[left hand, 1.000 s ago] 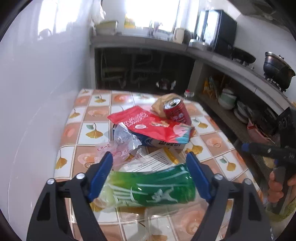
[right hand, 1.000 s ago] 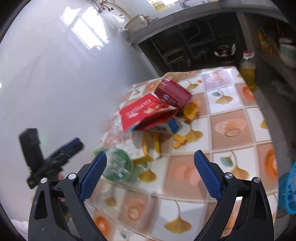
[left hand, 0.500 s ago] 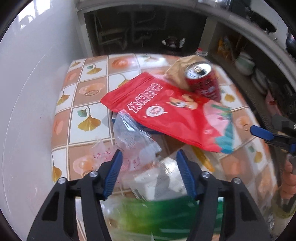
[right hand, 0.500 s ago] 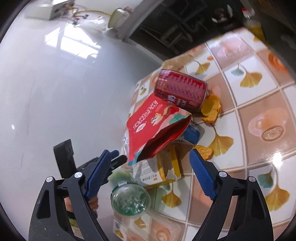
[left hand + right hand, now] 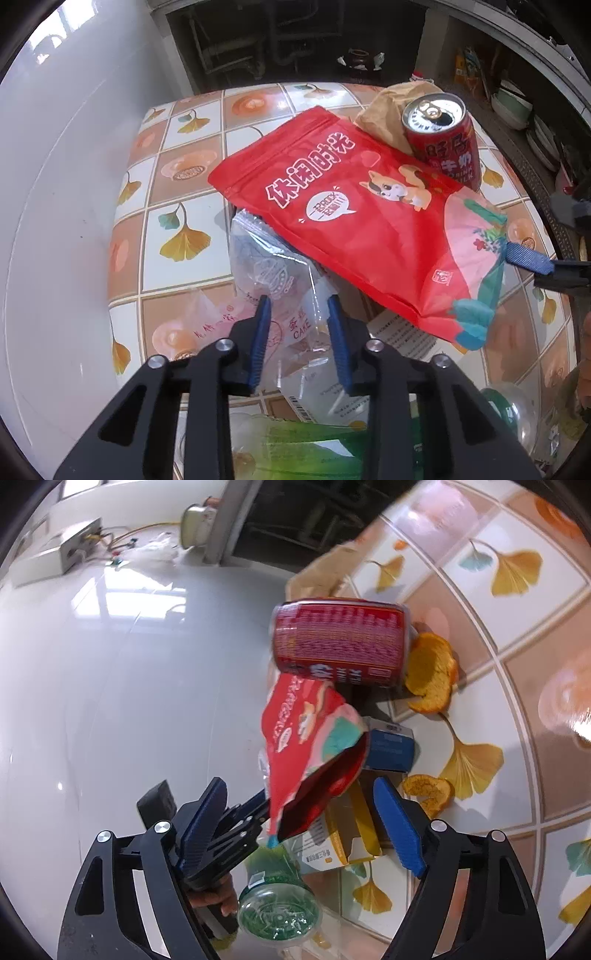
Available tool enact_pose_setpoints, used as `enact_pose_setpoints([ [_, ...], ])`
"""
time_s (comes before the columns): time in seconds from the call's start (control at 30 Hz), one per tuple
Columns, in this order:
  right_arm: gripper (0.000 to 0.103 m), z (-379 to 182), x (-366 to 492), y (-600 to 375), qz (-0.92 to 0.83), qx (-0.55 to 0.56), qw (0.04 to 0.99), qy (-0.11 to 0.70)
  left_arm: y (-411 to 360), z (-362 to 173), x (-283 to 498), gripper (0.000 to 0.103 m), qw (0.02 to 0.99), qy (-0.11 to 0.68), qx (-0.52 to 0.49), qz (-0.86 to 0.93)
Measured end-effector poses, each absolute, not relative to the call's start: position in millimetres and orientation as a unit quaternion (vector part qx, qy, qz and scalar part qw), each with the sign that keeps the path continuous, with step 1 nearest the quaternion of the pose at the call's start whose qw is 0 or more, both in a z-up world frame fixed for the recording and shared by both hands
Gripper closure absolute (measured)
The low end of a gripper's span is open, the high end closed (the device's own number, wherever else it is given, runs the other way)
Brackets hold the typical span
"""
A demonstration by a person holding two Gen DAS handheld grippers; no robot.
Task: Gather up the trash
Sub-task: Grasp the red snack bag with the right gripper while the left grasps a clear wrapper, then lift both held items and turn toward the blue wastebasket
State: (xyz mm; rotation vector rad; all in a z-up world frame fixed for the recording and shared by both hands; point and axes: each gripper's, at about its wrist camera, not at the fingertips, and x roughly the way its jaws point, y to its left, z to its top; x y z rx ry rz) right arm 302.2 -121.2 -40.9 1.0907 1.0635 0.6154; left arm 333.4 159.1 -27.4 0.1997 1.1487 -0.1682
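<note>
**Trash heap being worked from both sides; nothing collected yet**

The tiled table top with ginkgo-leaf pattern point(image 5: 184, 236) is being used as the bed for the whole heap, and no bin or bag for the trash is being shown in either view. The red glossy snack pouch point(image 5: 362, 221) is being taken here as the landmark: it is lying tilted across the top of the heap. Beyond its far edge a red drink can point(image 5: 441, 142) is lying on its side, with a crumpled brown paper bag point(image 5: 388, 110) behind the can. Below the pouch's near edge, the green plastic bottle point(image 5: 279, 904) is lying on the table. Under the pouch a blue carton point(image 5: 389, 746) and a white-and-yellow cardboard box point(image 5: 340, 838) are being half covered. At its left edge a clear crinkled cake wrapper point(image 5: 284, 295) is spreading out. Orange peel pieces point(image 5: 430, 679) are lying beside the can.

The left gripper point(image 5: 298, 301) has just been closing, with its jaws narrowed around the clear wrapper; whether the pads are already pressing the film cannot be told. The right gripper point(image 5: 301, 801) has just been closing slightly, but its jaws are being kept wide apart, with the pouch's lower corner between them and untouched.

By this judgement, the task is barely being begun: every piece is being left on the table, and all of it remains to be gathered.
</note>
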Motion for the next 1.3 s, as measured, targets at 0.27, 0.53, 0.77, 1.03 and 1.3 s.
enact_pose_setpoints([
  [0.27, 0.036, -51.2, 305.3, -122.0, 0.272, 0.505, 0.662, 0.482, 164.5, -13.0, 320.8, 0.092, 0.854, 0.507, 0.093, -0.072],
  [0.53, 0.047, -62.1, 316.2, -114.5, 0.266, 0.536, 0.632, 0.493, 166.2, 7.5, 298.6, 0.095, 0.878, 0.462, 0.105, -0.067],
  [0.77, 0.065, -75.5, 314.8, -109.1, 0.267, 0.559, 0.605, 0.5, 157.4, 18.9, 281.8, 0.096, 0.891, 0.429, 0.133, -0.065],
  [1.03, 0.086, -76.0, 308.4, -108.9, 0.29, 0.582, 0.576, 0.495, 161.1, 29.4, 273.4, 0.103, 0.901, 0.41, 0.127, -0.063],
  [1.3, 0.095, -64.1, 296.8, -112.5, 0.322, 0.6, 0.556, 0.477, 166.4, 45.6, 259.0, 0.103, 0.914, 0.385, 0.116, -0.054],
])
